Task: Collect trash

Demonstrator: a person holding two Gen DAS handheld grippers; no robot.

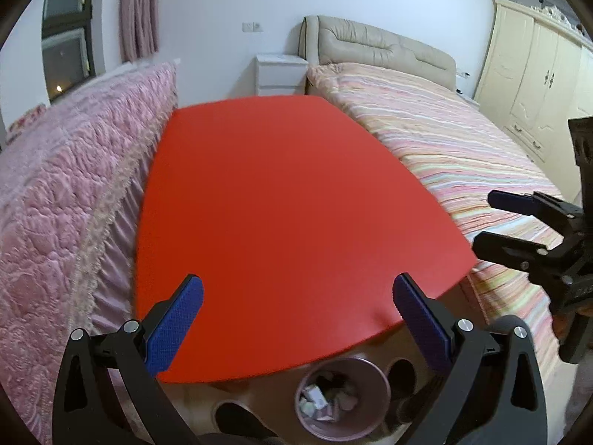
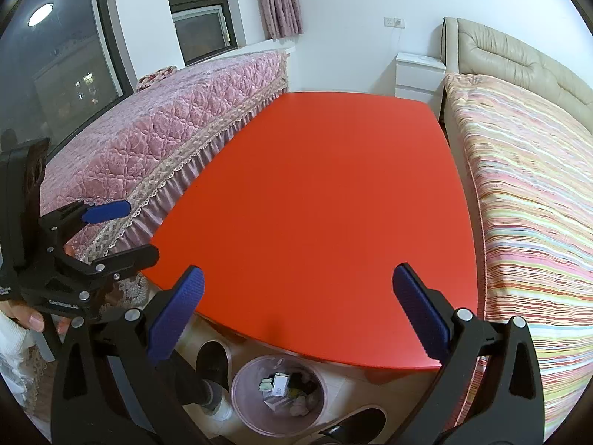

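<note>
Since the red table (image 1: 281, 200) shows bare through the middle of both views and the pink bin (image 2: 278, 395) at bottom centre already holds crumpled scraps (image 2: 285, 389), collecting looks finished or close to it. Left tool (image 1: 296, 315) and right tool (image 2: 296, 307) both stand spread, gripping nothing. Any next move probably calls for scanning the floor near the slippers (image 2: 213, 365) for strays.

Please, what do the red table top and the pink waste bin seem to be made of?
The red table top looks like painted or laminated board with a smooth satin finish: its colour is even, with soft reflections and no grain. The pink waste bin seems to be thin plastic: its wall looks slightly translucent and the rim looks moulded. Neither is certain.
</note>
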